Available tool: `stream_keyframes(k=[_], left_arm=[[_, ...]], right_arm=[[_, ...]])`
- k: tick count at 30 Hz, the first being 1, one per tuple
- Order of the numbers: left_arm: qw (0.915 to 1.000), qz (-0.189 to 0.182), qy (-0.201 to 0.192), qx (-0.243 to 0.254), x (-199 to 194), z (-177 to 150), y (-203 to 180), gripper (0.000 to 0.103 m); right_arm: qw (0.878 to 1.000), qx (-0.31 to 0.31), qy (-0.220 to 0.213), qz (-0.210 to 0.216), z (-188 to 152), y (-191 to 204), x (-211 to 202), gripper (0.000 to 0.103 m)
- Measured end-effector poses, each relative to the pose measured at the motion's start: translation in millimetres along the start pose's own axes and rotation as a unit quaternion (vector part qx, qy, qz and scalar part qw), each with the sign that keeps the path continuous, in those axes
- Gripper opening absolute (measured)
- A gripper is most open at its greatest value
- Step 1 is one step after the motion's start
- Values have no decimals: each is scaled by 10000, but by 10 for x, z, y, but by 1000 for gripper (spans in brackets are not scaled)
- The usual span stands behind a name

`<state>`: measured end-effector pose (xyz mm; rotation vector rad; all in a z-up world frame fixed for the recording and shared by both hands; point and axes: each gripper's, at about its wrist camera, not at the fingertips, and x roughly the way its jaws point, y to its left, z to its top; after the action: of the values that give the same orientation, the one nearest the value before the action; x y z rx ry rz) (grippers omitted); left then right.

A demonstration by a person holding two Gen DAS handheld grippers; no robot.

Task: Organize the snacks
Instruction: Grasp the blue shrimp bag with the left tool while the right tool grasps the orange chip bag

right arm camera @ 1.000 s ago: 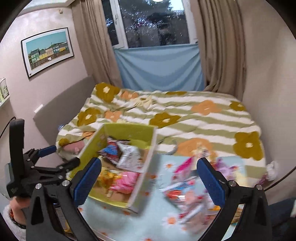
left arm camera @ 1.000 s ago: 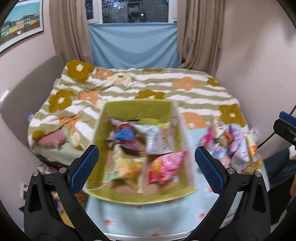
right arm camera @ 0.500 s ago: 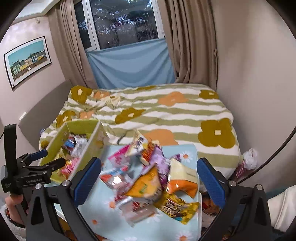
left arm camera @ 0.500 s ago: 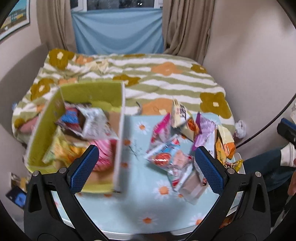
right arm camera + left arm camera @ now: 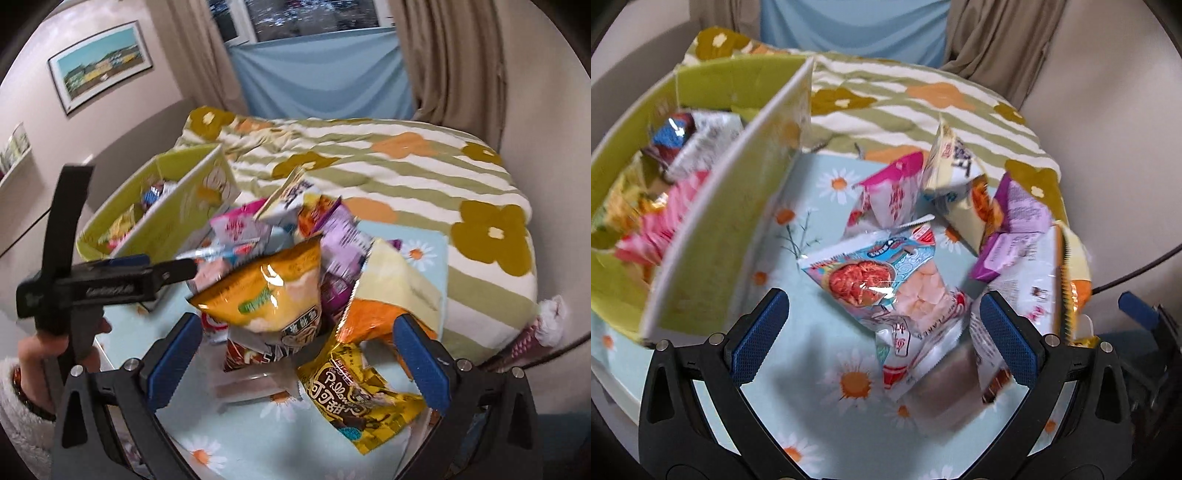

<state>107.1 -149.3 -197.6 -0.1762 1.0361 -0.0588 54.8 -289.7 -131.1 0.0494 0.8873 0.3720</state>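
L gripper [image 5: 882, 325] wide, empty, over snack pile [image 5: 886, 284].

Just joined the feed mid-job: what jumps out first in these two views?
A heap of snack packets sits on the daisy-print table, the golden chip bag on top in the right wrist view. To the pile's left stands the green box, already holding a few packets. Both the left gripper and the right gripper hover open over the pile, holding nothing.

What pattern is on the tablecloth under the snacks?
Pale blue tablecloth printed with white daisies with orange centres; clearest in the left wrist view.
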Motion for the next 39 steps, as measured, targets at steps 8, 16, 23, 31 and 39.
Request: stream_keyframes(k=[8, 16, 23, 31, 39], left_arm=[[9995, -91, 37, -285, 296, 22, 30, 103], [9991, -223, 102, -353, 355, 68, 61, 103], [9973, -488, 330, -438, 457, 31, 141, 72], [9979, -422, 419, -265, 431, -35, 208, 58], [9986, -281, 423, -125, 352, -89, 273, 58]], right_arm=[[9991, -369, 30, 205, -101, 111, 348, 103], [9981, -588, -43, 180, -110, 194, 459, 103], [9968, -799, -31, 8, -77, 251, 560, 103], [9933, -1144, 55, -127, -53, 304, 677, 103], [9879, -1534, 111, -201, 4, 405, 797, 102]])
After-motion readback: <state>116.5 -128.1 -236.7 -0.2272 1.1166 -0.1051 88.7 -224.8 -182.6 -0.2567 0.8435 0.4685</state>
